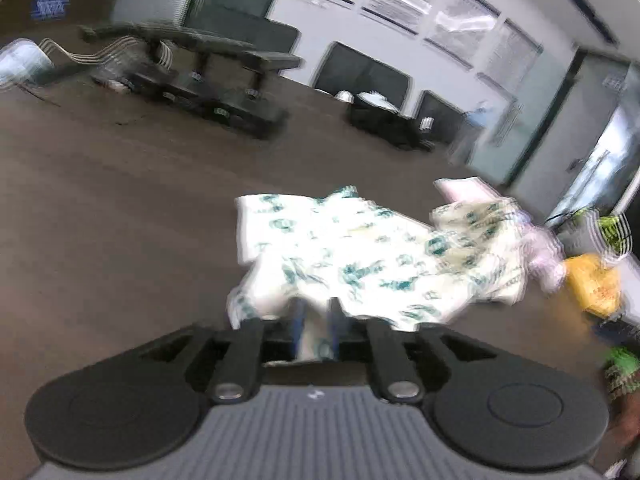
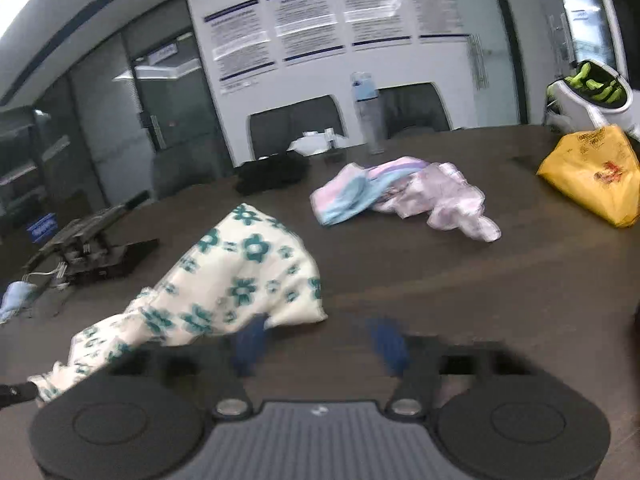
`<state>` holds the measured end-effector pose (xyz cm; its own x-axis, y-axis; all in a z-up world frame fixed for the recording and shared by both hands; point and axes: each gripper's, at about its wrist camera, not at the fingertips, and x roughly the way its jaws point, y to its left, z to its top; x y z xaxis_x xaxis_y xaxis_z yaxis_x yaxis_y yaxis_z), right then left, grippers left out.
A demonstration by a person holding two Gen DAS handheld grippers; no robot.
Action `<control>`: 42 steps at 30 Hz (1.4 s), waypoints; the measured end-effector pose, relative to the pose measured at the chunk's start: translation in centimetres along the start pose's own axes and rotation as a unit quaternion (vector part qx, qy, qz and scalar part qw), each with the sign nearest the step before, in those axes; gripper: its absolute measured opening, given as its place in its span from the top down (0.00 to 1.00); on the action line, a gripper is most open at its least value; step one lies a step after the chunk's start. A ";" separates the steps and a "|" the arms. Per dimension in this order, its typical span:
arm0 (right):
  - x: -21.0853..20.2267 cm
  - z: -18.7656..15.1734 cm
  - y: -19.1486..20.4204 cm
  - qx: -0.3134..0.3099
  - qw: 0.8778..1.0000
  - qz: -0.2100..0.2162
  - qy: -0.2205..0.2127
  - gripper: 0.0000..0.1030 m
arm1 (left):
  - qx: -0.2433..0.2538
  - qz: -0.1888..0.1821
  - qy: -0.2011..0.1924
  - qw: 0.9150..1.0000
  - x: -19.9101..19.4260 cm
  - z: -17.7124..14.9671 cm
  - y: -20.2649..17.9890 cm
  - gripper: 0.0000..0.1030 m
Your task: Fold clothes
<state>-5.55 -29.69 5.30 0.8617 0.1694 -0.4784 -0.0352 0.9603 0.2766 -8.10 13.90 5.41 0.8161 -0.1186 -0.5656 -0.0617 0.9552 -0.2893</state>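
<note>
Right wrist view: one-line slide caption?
Open right gripper beside the floral garment on the dark table; pastel clothes and yellow bag beyond.

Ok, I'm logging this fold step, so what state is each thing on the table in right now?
left gripper: shut on the floral garment
floral garment: unfolded, one end pinched and lifted
right gripper: open, holding nothing
pink and blue clothes: crumpled heap, untouched
yellow bag: slumped on the table
water bottle: upright
</note>
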 end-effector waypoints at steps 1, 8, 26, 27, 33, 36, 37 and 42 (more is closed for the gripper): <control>0.3 0.4 0.4 0.001 1.000 0.014 -0.004 0.25 | 0.011 0.002 -0.013 1.000 0.2 0.5 -0.3 0.30; 10.3 6.2 3.5 -0.022 0.999 0.001 0.036 0.24 | 0.047 0.039 0.037 0.997 5.3 2.0 -1.6 0.41; -3.7 -3.0 -4.3 0.043 0.987 -0.157 0.016 0.78 | 0.168 0.031 0.033 0.985 4.4 -2.6 -1.9 0.77; -4.0 -2.0 -3.8 0.036 0.990 -0.139 0.002 0.68 | 0.165 0.038 0.036 0.985 4.2 -2.5 -1.9 0.67; 5.5 7.0 3.7 -0.044 0.999 -0.010 0.005 0.21 | 0.076 0.036 0.060 0.995 2.5 -2.3 0.3 0.42; 14.3 9.8 8.4 -0.101 0.991 0.006 0.086 0.25 | 0.059 0.043 0.058 0.996 2.0 -2.5 0.5 0.42; 17.0 10.0 9.7 -0.124 0.985 -0.009 0.116 0.28 | 0.059 0.046 0.053 0.996 1.8 -2.6 0.2 0.42; 19.8 9.0 9.0 -0.123 0.979 -0.065 0.148 0.93 | 0.072 0.037 0.054 0.995 2.1 -2.8 -0.6 0.42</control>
<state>15.72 -19.71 5.84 0.6839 0.0637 -0.7268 -0.0869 0.9962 0.0056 -7.95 12.29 2.30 0.7459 -0.0679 -0.6626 -0.0297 0.9904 -0.1349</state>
